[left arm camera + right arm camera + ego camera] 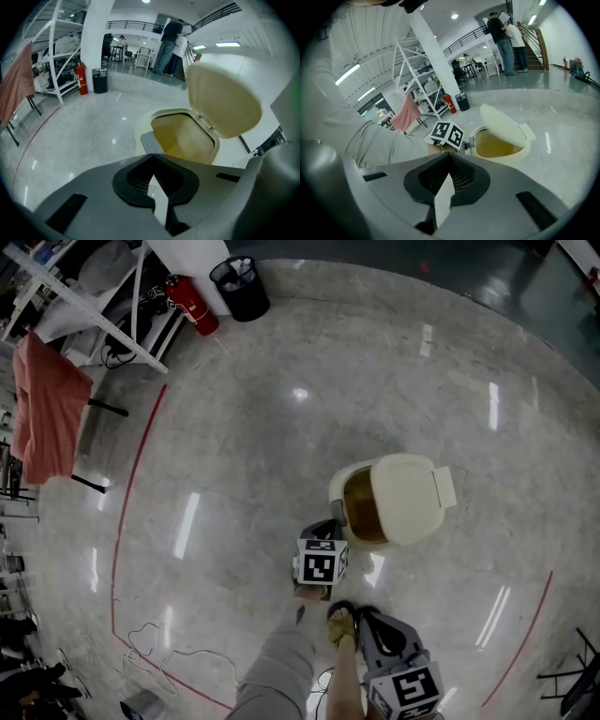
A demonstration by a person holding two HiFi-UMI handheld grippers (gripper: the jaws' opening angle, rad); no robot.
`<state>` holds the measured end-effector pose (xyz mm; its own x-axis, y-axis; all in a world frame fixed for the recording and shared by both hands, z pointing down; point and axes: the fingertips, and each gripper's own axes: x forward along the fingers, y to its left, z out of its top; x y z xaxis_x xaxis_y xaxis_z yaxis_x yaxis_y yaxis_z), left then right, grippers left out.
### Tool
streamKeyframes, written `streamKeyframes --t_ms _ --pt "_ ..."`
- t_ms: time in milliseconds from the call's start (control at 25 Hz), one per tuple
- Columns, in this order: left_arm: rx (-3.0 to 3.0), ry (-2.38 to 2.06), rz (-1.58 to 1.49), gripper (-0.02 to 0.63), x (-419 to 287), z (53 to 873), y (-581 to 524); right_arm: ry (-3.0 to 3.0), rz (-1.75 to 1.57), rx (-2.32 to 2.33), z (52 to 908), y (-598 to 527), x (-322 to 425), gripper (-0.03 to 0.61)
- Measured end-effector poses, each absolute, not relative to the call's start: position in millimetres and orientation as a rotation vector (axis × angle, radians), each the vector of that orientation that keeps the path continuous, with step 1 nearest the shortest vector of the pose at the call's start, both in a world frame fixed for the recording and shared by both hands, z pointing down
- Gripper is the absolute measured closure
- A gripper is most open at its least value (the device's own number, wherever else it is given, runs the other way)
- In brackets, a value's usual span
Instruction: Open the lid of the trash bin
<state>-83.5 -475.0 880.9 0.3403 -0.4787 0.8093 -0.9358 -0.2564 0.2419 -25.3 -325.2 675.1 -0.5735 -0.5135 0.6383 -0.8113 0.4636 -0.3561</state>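
Grey marbled floor (281,427) spreads across the whole scene. A cream trash bin (348,484) stands on it right of centre, its lid (405,498) swung up and over to the right and the yellowish inside exposed. The left gripper (328,527) sits just beside the bin's near-left rim, jaws together and empty. The right gripper (364,617) is nearer, apart from the bin, jaws likewise together on nothing. Far left hangs a red cloth (42,409); a black waste basket (240,287) and a fire extinguisher (192,304) stand at the far edge.
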Motion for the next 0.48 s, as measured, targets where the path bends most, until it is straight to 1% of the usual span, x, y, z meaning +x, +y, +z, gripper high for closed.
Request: streamKeyframes --t_ms 200,480 --pt "1.886 -1.252 0.796 0.609 -85 885 -475 -2.27 0.899 1.121 680 -321 -28 0.575" --pt "1.878 -1.252 0.804 0.611 -82 870 -470 -2.262 0.871 1.155 666 -320 -24 0.575"
